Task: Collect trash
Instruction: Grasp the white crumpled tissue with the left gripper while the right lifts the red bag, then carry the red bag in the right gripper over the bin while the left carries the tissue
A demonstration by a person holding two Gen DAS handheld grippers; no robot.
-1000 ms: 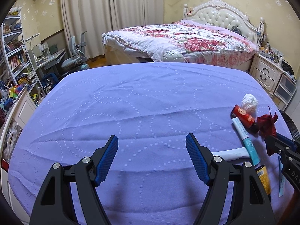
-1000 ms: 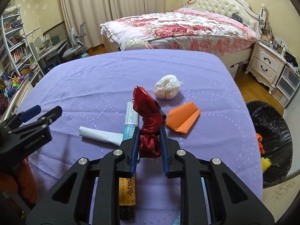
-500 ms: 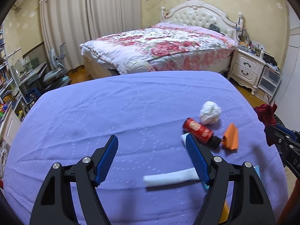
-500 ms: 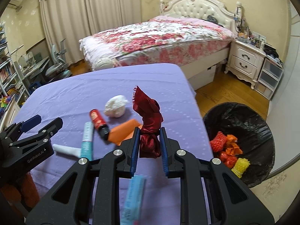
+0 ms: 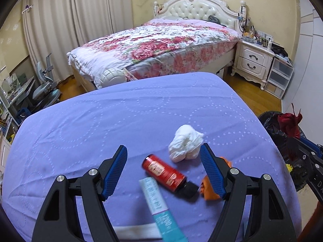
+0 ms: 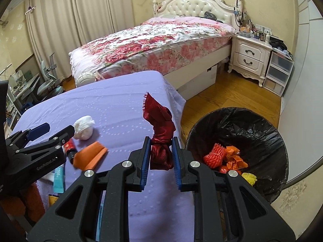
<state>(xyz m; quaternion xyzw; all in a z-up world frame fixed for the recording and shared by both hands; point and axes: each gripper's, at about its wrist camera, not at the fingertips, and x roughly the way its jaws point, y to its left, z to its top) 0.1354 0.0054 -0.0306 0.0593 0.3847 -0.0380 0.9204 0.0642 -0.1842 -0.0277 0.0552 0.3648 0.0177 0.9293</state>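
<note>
A knotted red cloth (image 6: pixel 161 139), clamped in the right gripper (image 6: pixel 160 157), has been swung from the purple table (image 6: pixel 121 109) toward the bin (image 6: pixel 262 133), while the left gripper (image 5: pixel 163 167) is held spread above the remaining litter.

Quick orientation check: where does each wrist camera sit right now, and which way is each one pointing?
Left wrist: rides the left gripper, open low over the purple table, facing the bed; its two fingers frame a red tube and white tissue wad.
Right wrist: rides the right gripper, clamping a red cloth at the table's right edge, angled toward the black-lined trash bin.
Shared: tissue wad, red tube, orange paper, and each shows the other gripper.
</note>
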